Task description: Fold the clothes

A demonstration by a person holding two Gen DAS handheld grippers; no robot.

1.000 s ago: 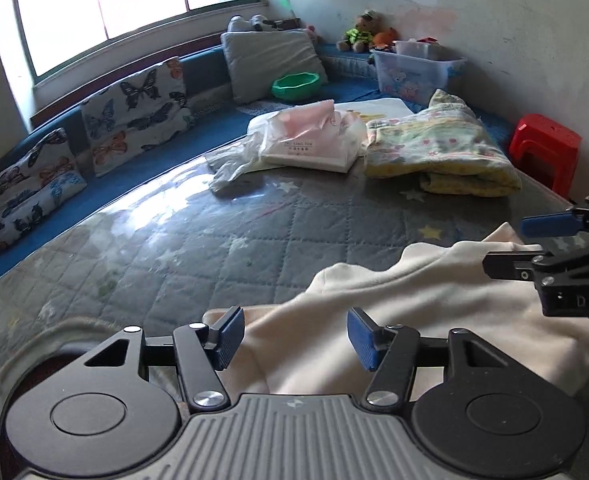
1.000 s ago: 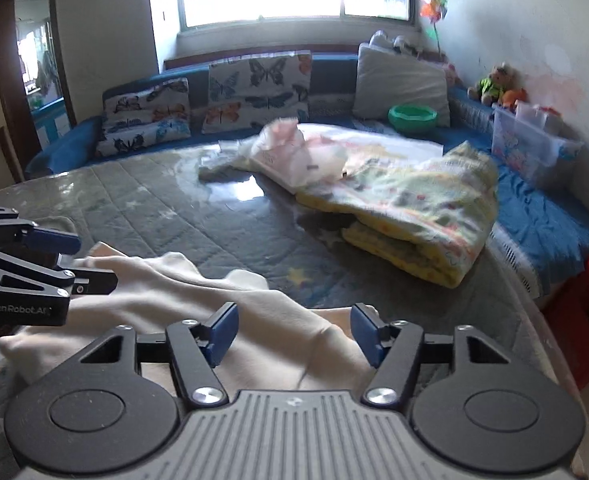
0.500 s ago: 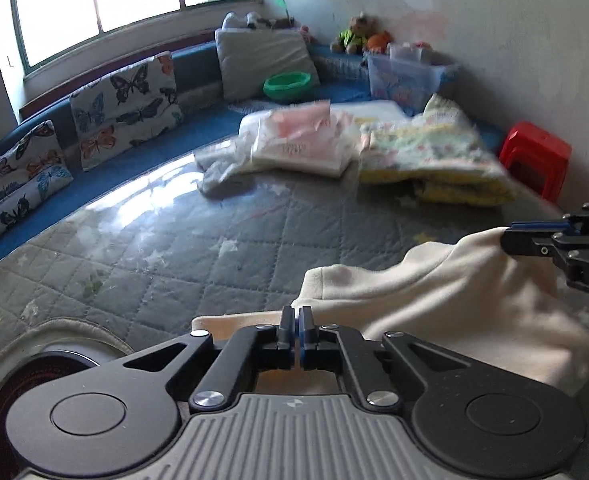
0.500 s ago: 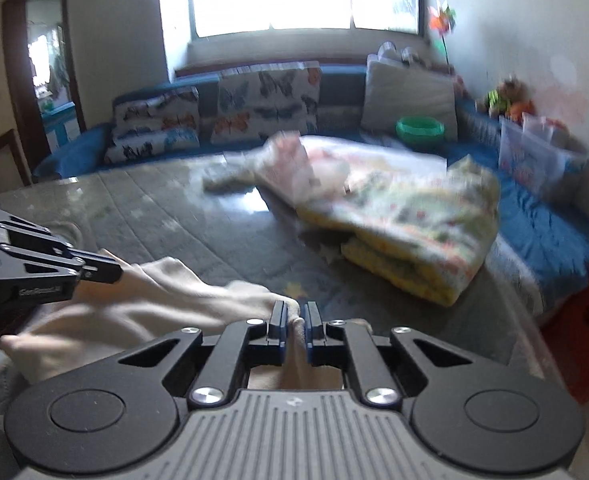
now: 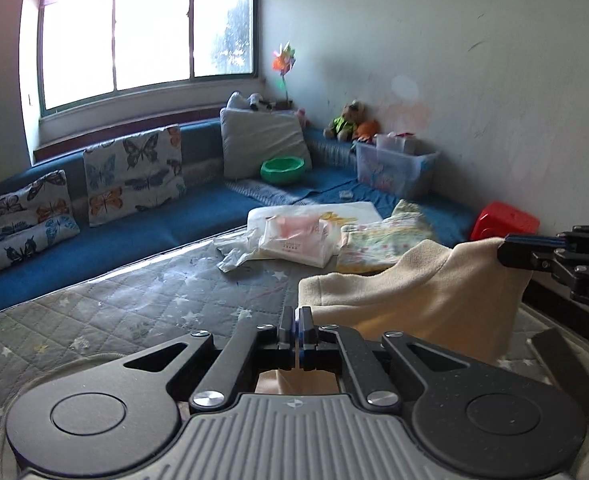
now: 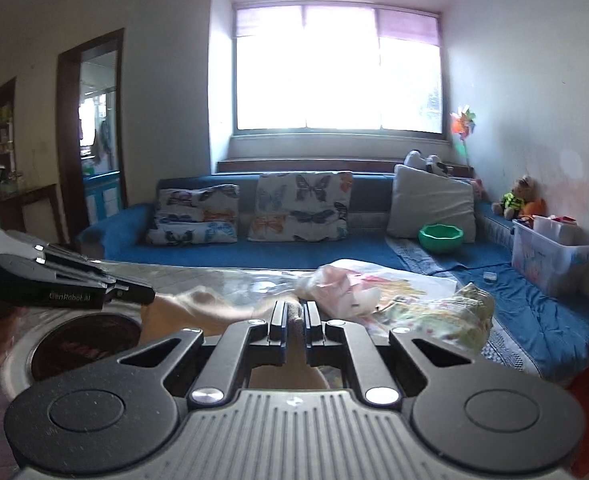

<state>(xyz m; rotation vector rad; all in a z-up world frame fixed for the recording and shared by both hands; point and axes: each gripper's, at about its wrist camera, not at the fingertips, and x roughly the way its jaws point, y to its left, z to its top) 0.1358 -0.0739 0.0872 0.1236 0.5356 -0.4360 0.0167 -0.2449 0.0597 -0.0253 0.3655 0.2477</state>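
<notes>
Cream fleece garment (image 5: 426, 292) hangs lifted above the grey star-quilted tabletop (image 5: 134, 304), stretched between the left gripper (image 5: 297, 330) and right gripper (image 6: 294, 322), both jaws pinched tight on its edge. Best keep both ends level and taut before laying it over.

Cream garment (image 5: 426, 296); grey star-quilted cover (image 5: 126, 308); blue sofa (image 5: 198, 216) at twelve o'clock, butterfly-print cushions (image 5: 134, 174), green bowl (image 5: 282, 170); red stool (image 5: 504, 224) at two.

Overexposed window (image 6: 336, 68) backlights the dim, fisheye-warped room.
</notes>
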